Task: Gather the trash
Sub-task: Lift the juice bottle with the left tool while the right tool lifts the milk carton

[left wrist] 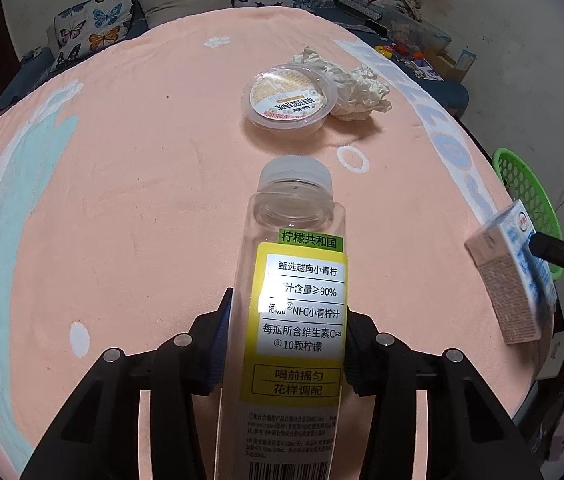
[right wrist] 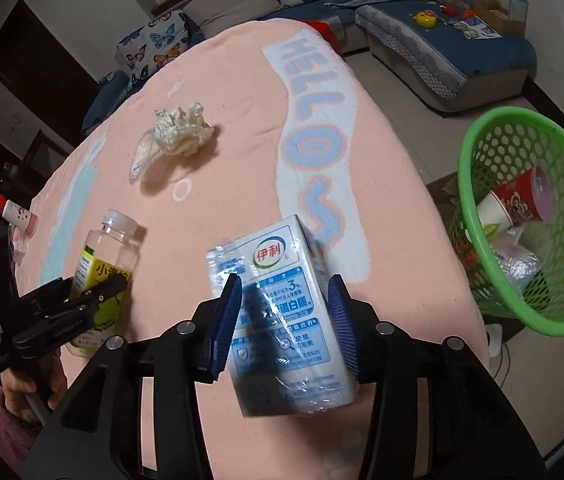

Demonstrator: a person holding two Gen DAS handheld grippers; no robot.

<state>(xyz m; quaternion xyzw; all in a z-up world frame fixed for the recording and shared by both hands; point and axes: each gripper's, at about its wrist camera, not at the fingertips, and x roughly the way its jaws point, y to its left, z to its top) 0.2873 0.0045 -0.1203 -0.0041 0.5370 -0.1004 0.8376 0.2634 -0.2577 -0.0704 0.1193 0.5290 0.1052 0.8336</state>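
My left gripper [left wrist: 285, 344] has its jaws clamped on a clear, empty plastic bottle [left wrist: 293, 280] with a glossy yellow label; its base is cut off below. My right gripper [right wrist: 285, 324] grips a boxy white milk carton [right wrist: 282, 312], slightly blurred. Crumpled tissue [left wrist: 353, 84] and a round lidded cup [left wrist: 287, 98] lie on the fuzzy peach worktop [left wrist: 142, 200]. The green mesh basket [right wrist: 521, 216] sits beside it.

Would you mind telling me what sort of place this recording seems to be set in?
Most likely a home living room. A sofa with butterfly cushions runs along the walls, toys lie on it, and a blanket reading HELLO covers the table, with a green basket beside it.
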